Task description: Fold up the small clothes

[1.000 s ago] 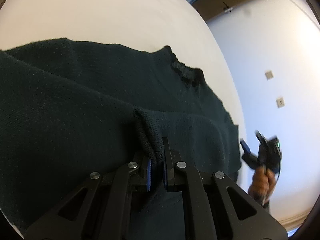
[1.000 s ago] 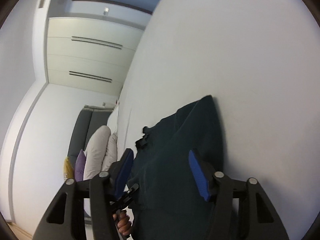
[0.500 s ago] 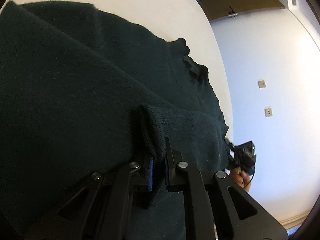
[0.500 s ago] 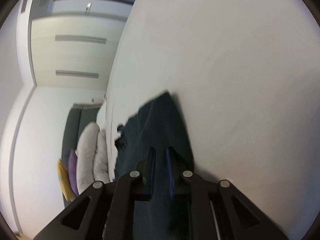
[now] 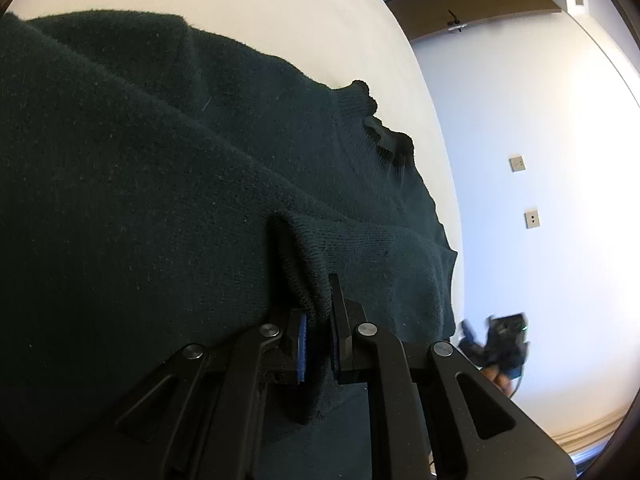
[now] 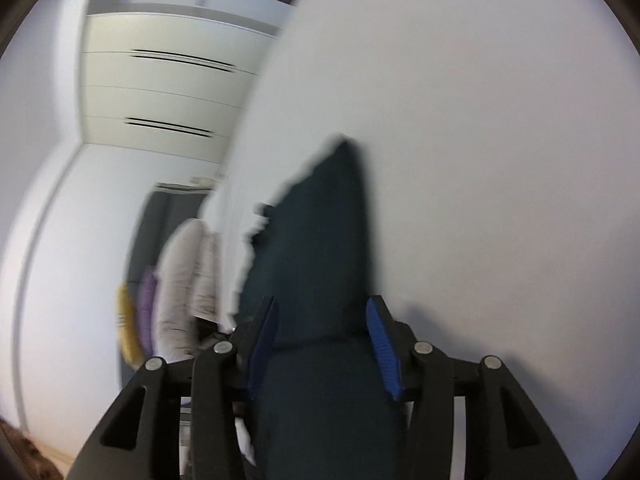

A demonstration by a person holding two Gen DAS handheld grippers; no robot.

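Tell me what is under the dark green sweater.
The dark green sweater lies on a white surface, bare beyond its edges. Whatever sits beneath its middle is covered. The left gripper pinches a fold of it; the right gripper, its jaws opening, straddles it.

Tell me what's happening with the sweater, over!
Left hand-held gripper shut on a sweater fold. Right hand-held gripper opening, sweater edge between its fingers. Nothing in the way.

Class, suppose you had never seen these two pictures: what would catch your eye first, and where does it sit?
The dark green knitted sweater fills most of the left wrist view, spread on a white surface. At bottom centre the left gripper pinches a raised fold of it. In the blurred right wrist view, the right gripper has blue pads opening on either side of the sweater.
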